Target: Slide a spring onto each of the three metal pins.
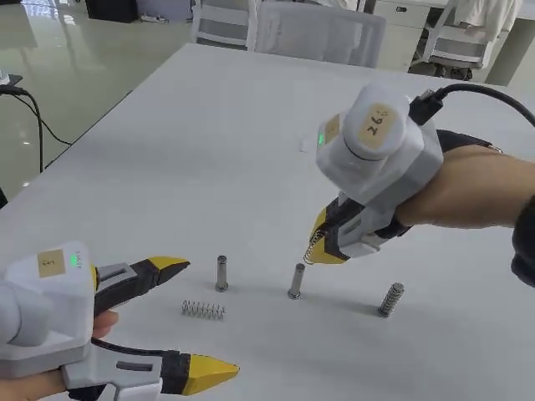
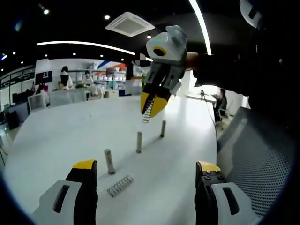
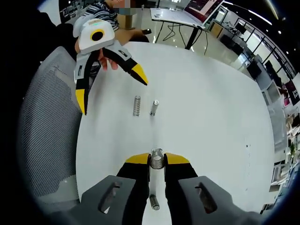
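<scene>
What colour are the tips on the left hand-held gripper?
Yellow. The left hand-held gripper shows them best in the head view.

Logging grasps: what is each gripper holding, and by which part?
Right gripper pinches a spring by its upper end; the rest hangs below the tips. Left gripper is open, holding nothing.

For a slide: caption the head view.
Right gripper holds a spring above the middle pin; left gripper open, loose spring nearby.
</scene>
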{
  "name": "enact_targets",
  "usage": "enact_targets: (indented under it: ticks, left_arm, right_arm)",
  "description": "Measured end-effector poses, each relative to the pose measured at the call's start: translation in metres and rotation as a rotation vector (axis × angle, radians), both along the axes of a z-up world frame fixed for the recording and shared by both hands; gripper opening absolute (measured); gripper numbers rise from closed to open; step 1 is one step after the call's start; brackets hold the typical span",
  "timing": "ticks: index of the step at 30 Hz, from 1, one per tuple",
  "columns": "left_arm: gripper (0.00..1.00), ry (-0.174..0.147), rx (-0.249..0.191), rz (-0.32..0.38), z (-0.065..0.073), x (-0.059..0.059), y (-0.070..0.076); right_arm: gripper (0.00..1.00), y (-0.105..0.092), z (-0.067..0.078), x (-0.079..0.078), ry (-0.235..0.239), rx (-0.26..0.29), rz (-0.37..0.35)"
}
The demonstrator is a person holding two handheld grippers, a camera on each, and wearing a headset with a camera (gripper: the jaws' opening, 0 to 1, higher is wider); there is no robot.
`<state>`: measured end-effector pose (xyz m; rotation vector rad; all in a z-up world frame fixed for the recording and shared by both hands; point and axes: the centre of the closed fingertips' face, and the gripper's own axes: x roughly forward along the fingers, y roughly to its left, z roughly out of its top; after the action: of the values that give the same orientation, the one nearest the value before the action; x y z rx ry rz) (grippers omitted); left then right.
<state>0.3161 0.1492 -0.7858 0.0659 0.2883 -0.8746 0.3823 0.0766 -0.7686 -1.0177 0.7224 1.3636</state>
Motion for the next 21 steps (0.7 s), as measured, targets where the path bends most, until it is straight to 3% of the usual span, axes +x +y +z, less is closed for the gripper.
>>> enact_targets:
  ticks: [21]
  left_arm:
    - [0.84,0.001,-0.007,0.014,0.001,0.001,0.005]
  right_arm:
    - [0.08,0.006,-0.016,0.009,0.012,-0.028,0.015]
